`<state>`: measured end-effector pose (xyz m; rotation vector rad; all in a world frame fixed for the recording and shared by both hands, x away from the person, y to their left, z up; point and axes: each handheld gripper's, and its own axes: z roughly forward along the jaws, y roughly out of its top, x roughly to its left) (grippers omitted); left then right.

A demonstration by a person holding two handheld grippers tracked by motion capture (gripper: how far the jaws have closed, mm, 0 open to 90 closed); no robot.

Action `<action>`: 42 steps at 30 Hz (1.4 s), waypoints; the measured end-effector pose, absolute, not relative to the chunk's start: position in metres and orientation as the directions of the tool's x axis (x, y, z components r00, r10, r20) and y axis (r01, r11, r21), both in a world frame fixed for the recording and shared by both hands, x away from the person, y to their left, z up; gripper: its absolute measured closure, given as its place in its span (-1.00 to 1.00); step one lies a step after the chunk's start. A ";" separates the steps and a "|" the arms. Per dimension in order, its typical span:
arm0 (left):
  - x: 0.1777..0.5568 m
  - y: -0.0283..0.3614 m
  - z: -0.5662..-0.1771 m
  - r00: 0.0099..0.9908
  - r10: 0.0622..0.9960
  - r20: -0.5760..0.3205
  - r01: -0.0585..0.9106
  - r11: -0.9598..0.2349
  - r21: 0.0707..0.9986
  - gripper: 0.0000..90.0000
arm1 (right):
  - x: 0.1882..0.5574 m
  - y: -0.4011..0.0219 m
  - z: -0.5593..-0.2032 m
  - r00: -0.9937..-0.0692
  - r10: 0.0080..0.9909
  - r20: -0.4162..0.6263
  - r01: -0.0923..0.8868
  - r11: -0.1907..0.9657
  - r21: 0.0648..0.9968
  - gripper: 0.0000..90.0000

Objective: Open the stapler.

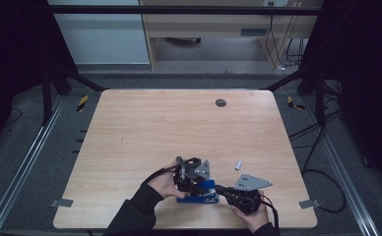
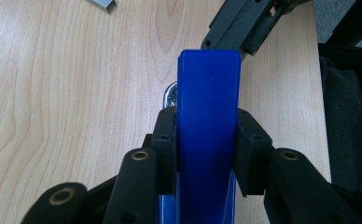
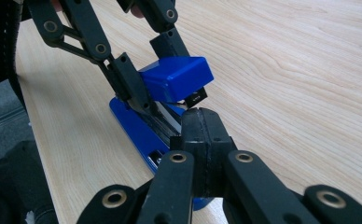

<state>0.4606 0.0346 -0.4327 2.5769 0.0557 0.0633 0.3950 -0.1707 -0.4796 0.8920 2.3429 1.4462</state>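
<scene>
Now left fingers (image 2: 165,140) part-open, grasping the blue stapler's (image 2: 208,121) top; right fingers (image 3: 202,135) clenched against its magazine.

Stapler (image 1: 199,194): lies on the table (image 1: 144,128), near its front edge, a little right of the middle. Its upper arm (image 3: 177,77) is lifted clear of its base (image 3: 137,130).

Left gripper (image 1: 191,178): just behind and left of the stapler, jaws on either side of the upper arm.

Right gripper (image 1: 223,191): just right of the stapler, its closed tips at the channel of the base (contact cannot be told).

Small metal piece (image 1: 238,164): on the table behind the right gripper, apart from both.

Round grommet (image 1: 220,103): set in the table near the far edge, right of centre.
</scene>
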 end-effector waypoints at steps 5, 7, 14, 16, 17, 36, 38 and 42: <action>0.462 0.035 -0.431 0.997 0.073 0.034 0.045 -0.852 0.522 0.32 | 0.395 -0.170 -0.479 -0.784 0.613 0.102 0.366 0.323 0.873 1.00; 0.462 0.035 -0.428 0.997 0.067 0.033 0.041 -0.864 0.502 0.27 | 0.395 -0.170 -0.479 -0.785 0.611 0.101 0.364 0.323 0.874 1.00; 0.464 0.025 -0.414 0.998 0.035 0.054 0.008 -0.899 0.438 0.22 | 0.395 -0.170 -0.478 -0.786 0.610 0.101 0.361 0.321 0.876 1.00; 0.464 0.023 -0.413 0.998 0.030 0.056 0.004 -0.905 0.425 0.23 | 0.395 -0.170 -0.478 -0.786 0.610 0.099 0.360 0.321 0.876 1.00; 0.464 0.019 -0.412 0.998 0.022 0.056 -0.003 -0.914 0.405 0.23 | 0.395 -0.170 -0.478 -0.786 0.610 0.100 0.360 0.321 0.876 1.00; 0.466 0.006 -0.413 1.000 -0.012 0.022 -0.019 -0.937 0.349 0.46 | 0.394 -0.169 -0.480 -0.788 0.608 0.100 0.364 0.329 0.871 1.00; 0.466 0.006 -0.413 1.000 -0.009 0.020 -0.016 -0.936 0.351 0.46 | 0.394 -0.170 -0.481 -0.783 0.614 0.101 0.370 0.330 0.868 1.00; 0.466 0.009 -0.411 1.000 -0.002 0.020 -0.009 -0.933 0.360 0.46 | 0.389 -0.176 -0.484 -0.767 0.629 0.127 0.404 0.320 0.857 1.00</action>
